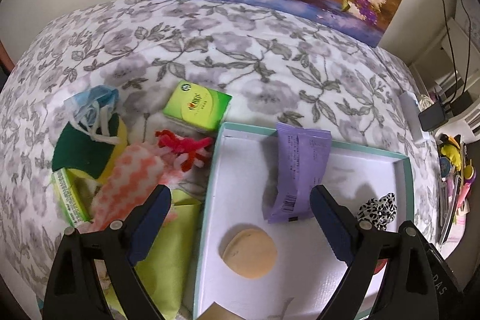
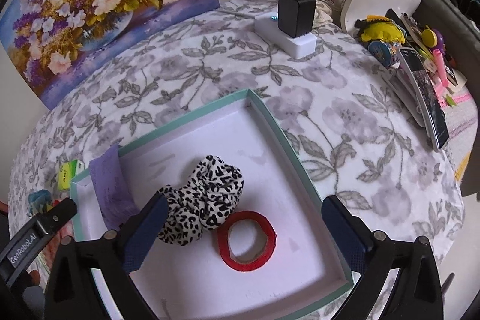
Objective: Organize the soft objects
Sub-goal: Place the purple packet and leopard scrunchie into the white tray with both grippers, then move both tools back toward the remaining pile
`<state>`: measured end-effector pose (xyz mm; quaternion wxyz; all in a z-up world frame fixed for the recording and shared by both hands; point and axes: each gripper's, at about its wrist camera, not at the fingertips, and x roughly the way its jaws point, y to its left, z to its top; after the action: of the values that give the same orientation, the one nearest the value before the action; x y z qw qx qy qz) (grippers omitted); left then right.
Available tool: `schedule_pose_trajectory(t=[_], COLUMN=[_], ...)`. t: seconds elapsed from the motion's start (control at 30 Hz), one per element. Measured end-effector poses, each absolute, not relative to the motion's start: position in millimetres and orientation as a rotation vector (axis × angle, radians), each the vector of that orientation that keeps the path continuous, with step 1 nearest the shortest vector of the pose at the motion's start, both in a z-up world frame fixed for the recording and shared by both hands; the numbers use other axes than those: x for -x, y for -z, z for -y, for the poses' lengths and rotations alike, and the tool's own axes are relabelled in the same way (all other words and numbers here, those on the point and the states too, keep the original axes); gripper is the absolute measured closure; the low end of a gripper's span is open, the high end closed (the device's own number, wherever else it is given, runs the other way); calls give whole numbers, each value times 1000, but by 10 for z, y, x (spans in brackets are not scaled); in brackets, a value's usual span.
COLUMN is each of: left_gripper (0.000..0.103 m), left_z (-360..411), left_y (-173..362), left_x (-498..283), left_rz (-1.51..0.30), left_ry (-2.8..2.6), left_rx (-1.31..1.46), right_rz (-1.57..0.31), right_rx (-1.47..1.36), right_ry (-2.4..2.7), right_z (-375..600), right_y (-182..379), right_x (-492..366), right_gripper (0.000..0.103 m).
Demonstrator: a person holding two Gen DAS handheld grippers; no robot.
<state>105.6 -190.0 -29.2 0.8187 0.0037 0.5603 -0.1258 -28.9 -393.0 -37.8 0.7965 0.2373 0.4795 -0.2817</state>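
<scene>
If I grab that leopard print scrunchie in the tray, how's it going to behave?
The leopard print scrunchie is bunched, gathered fabric, so it will probably squash and flop between the pads. It looks light. It lies against the red ring, so lifting it might nudge that.

print on purple packet (image 1: 295, 167) too small to read; tan flat item (image 1: 217, 313) cut by bottom edge; clutter at table edge (image 1: 456, 170) blurred, items indistinct; red ring (image 2: 246, 240) partly under scrunchie (image 2: 207, 200)
</scene>
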Motion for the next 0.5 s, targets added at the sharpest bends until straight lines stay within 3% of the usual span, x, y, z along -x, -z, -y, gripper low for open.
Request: schedule_pose_trajectory(t=[0.5], left_gripper=[9], left_z=[1130], left_y=[4], left_x=[-917], left_rz=[-1207], left_ry=[96], left_rx=[14], right_rz=[-1105], right_rx=[-453], right_ry=[596], right_z=[3543], right_y=[143], right_x=[386], right_gripper=[0])
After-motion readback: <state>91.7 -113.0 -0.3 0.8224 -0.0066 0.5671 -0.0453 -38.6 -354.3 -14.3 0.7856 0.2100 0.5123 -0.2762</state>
